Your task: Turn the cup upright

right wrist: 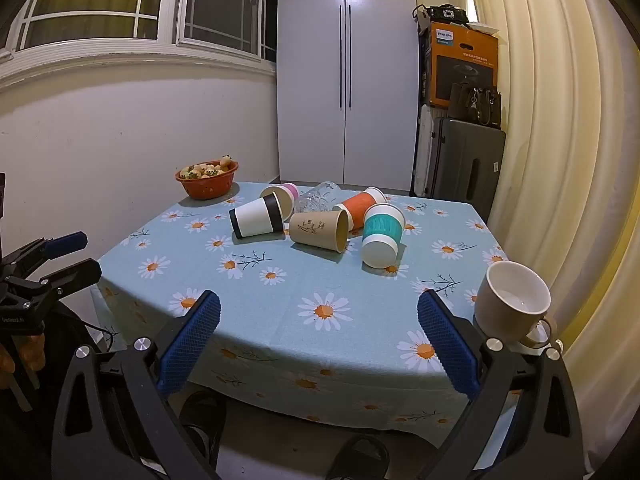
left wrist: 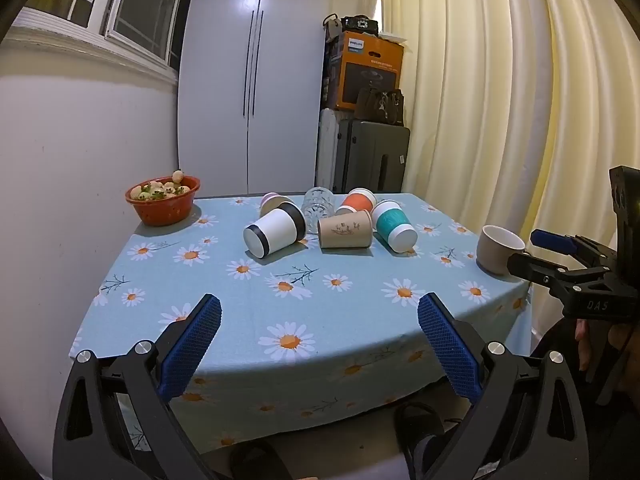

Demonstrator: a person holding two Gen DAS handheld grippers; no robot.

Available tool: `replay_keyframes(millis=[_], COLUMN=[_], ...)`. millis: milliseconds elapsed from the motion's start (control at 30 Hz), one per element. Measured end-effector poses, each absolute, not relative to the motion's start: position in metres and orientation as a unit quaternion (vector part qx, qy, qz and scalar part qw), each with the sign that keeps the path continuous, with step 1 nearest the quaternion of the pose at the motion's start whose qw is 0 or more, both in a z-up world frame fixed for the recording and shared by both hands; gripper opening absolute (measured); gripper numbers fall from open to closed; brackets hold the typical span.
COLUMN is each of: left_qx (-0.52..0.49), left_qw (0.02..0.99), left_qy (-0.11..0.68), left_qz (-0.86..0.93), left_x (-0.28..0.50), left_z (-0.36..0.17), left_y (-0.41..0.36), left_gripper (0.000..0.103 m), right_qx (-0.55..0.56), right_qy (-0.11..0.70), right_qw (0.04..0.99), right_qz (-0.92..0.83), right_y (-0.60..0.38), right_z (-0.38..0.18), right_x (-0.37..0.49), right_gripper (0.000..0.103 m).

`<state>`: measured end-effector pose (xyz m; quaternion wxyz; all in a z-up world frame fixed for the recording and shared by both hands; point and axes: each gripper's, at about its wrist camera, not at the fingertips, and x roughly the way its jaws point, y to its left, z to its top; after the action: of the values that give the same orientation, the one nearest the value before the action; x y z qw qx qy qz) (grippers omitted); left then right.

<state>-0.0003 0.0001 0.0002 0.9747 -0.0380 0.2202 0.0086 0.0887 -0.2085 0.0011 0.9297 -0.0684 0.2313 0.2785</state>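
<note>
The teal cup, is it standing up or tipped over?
Tipped over. The teal cup lies on its side on the tablecloth, white base facing the camera.

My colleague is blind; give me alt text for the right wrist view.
An open gripper faces a daisy tablecloth where several paper cups lie tipped over; a mug stands upright at right.

Five paper cups [right wrist: 320, 230] and a glass [right wrist: 316, 198] lie tipped mid-table; a beige mug [right wrist: 510, 304] stands upright at the right edge.

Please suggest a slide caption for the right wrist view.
Open right tool facing toppled paper cups and an upright mug on a daisy tablecloth.
</note>
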Motion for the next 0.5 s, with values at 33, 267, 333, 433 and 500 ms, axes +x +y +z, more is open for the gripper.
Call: replay_keyframes(millis=[33,267,333,433,500], left_qx=[-0.038,-0.036,-0.035,-0.036,-0.037], left_qw=[0.975,0.974,0.974,0.974,0.974], left_qy=[0.220,0.222,0.223,0.223,0.223], left_qz=[0.009,0.009,0.009,0.009,0.010], left_x=[-0.0006,-0.0006,-0.0002,0.0001,-0.0001], left_z=[0.0003,0.0004,0.0001,0.0001,0.0002], left_y=[0.0003,-0.0002,-0.0002,-0.0001,0.0004], left_gripper=[0.096,0.096,0.096,0.096,0.096], right_qx=[-0.069,-0.069,-0.068,-0.069,-0.070], right_qy=[0.233,0.234,0.234,0.234,0.234], right_qw=[0.929,0.929,0.929,0.929,0.929], right_qz=[0.279,0.278,0.278,0.278,0.278], right_y=[-0.2083,-0.2082,-0.2087,-0.2076,-0.2074], right_z=[0.0010,0.0011,0.0014,0.0008,0.0010], right_x=[0.0889,0.0891,0.0888,0.0891,0.0888], right_gripper=[0.098,0.098,0.098,0.098,0.098])
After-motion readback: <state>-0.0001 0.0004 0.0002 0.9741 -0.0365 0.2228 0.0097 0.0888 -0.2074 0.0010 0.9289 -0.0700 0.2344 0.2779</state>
